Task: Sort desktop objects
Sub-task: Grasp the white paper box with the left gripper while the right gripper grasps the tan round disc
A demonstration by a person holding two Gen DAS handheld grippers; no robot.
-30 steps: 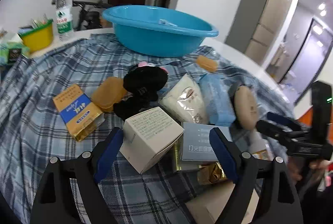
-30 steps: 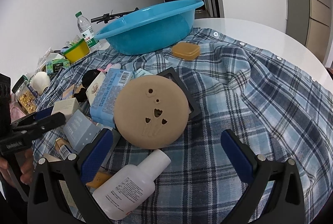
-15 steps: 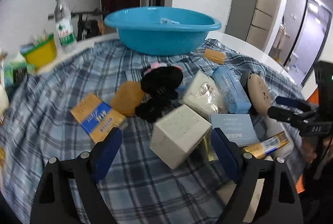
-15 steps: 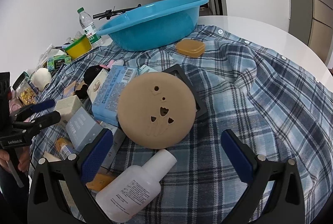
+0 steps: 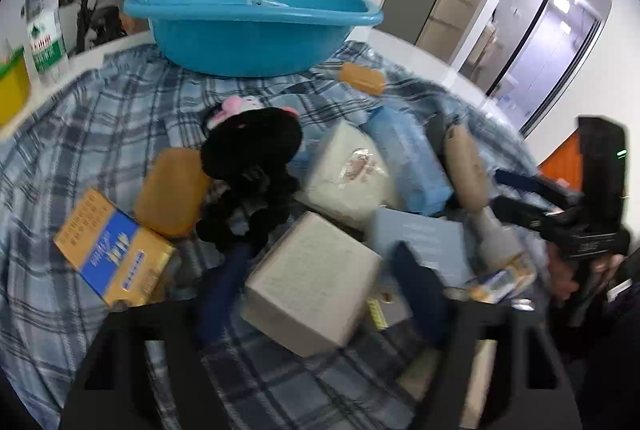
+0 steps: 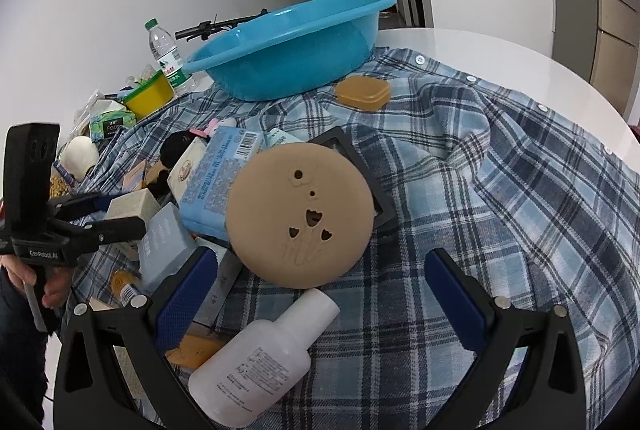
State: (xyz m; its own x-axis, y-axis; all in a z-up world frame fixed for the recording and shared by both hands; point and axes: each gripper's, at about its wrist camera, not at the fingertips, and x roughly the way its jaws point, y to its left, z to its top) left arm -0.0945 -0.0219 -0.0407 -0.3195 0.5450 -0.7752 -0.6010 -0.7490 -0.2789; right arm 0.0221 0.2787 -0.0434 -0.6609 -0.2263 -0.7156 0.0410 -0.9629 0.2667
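Note:
A pale cardboard box (image 5: 312, 282) lies on the plaid cloth among the clutter, and my left gripper (image 5: 320, 290) straddles it. Its jaws are closing, one blue pad on each side of the box, with small gaps still showing. The right wrist view shows the same box (image 6: 134, 206) between the left gripper's (image 6: 108, 218) fingers. My right gripper (image 6: 320, 294) hangs open and holds nothing, just above a white squeeze bottle (image 6: 260, 354) and in front of a tan round disc (image 6: 300, 218). A blue basin (image 5: 248, 26) stands at the far side.
Around the box lie a black plush toy (image 5: 252, 166), a yellow and blue carton (image 5: 112, 250), an orange soap case (image 5: 172, 190), a white pouch (image 5: 348, 178) and a blue wipes pack (image 5: 412, 166). A water bottle (image 6: 164, 50) and yellow tub (image 6: 150, 98) stand far left.
My left gripper moved forward and down over the pale box, rolled slightly, and its jaws narrowed around it. The right gripper stayed still.

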